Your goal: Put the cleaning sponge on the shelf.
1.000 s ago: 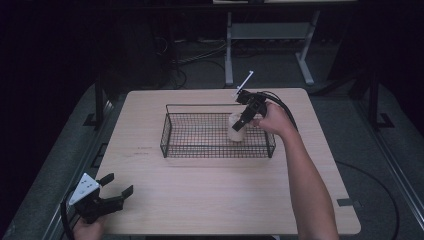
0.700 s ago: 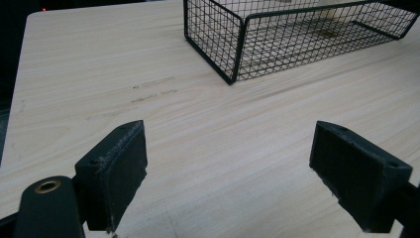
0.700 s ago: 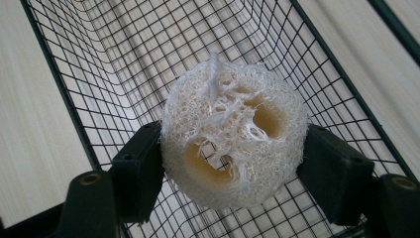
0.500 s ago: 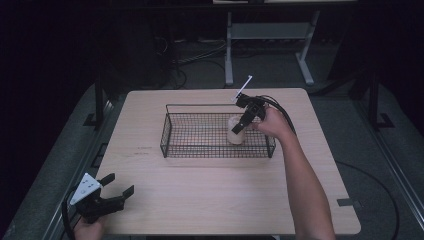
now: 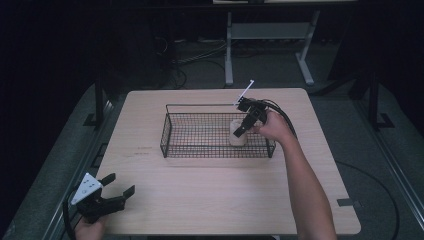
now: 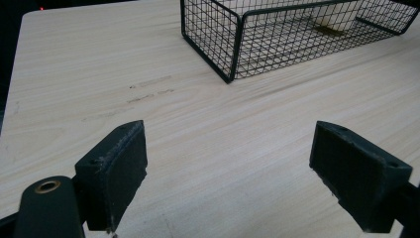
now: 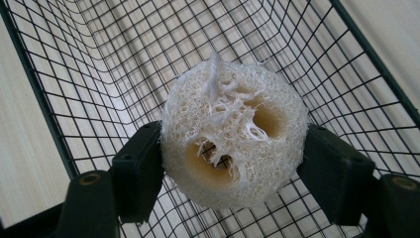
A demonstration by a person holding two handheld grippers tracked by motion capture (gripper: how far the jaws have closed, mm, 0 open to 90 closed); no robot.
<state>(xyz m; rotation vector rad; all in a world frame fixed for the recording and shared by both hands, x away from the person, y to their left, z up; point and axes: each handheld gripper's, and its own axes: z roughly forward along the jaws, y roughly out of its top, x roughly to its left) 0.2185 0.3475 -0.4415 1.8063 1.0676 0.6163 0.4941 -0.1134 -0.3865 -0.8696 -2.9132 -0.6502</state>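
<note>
Loofah (image 7: 233,134) | clamped in right gripper (image 7: 233,163) | inside wire basket (image 7: 346,59)

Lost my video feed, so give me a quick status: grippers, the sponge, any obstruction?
Right gripper shut on loofah sponge, inside wire basket. Left gripper open, empty, over the table. Nothing in the way.

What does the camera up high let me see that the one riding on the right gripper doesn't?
The high view takes in the whole table, the person's forearms, and the left gripper open near the table's front left corner. The right gripper view gives close detail: the loofah sponge is fibrous with holes through it, pinched between two black pads. Both show the right gripper holding that sponge inside the wire basket.
</note>
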